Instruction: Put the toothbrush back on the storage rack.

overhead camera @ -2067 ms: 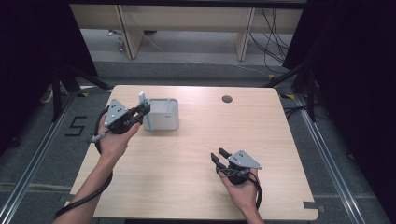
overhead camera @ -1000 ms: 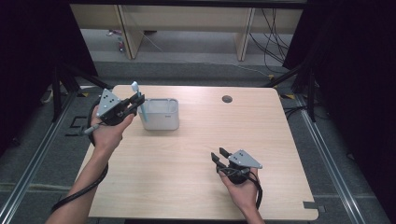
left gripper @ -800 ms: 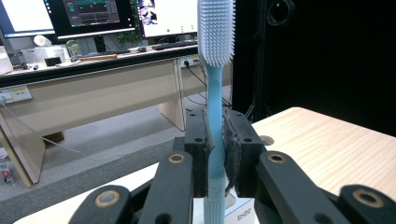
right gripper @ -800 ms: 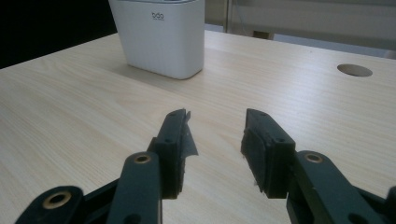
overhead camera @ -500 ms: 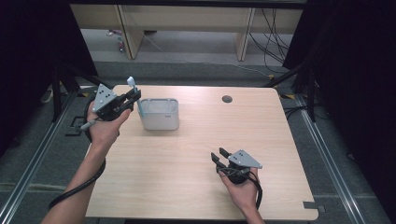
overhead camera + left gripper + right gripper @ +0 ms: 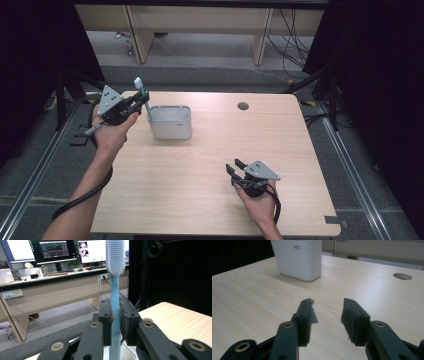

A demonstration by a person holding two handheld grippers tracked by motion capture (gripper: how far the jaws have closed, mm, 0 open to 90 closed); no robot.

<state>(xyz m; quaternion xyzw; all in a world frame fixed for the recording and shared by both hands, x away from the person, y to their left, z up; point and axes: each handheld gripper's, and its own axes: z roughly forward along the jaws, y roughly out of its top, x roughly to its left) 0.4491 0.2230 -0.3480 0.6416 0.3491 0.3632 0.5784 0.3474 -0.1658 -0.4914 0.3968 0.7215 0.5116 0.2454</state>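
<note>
My left claw (image 6: 140, 100) is clamped on the brush (image 6: 115, 302), pads pinching the pale blue handle partway down, so the bristled head stands straight up and the tail hangs free below. I grip it there, I think, to leave enough handle under the pads to slide into the cup (image 6: 171, 121) while the head stays clear of the rim. In the high view the brush rises at the far left of the table (image 6: 210, 200), just left of the cup and near its left wall; I cannot tell whether the tail touches that wall.

My right claw (image 6: 234, 170) rests low at the near right, jaws parted with nothing between them, pointed toward the cup from well away. It sits there, I judge, to stay out of the left hand's path yet ready to steady the cup.

Room is uneven. On my left side the table's left edge lies just beside my hand, with floor rails (image 6: 35, 175) and a dark stand (image 6: 62, 95) beyond, so swinging outward is the poor choice. Rightward, over the cup's open mouth, nothing stands in the way. Between the cup and my right claw the wood is bare, and the far right holds just a cable hole (image 6: 243, 106).
</note>
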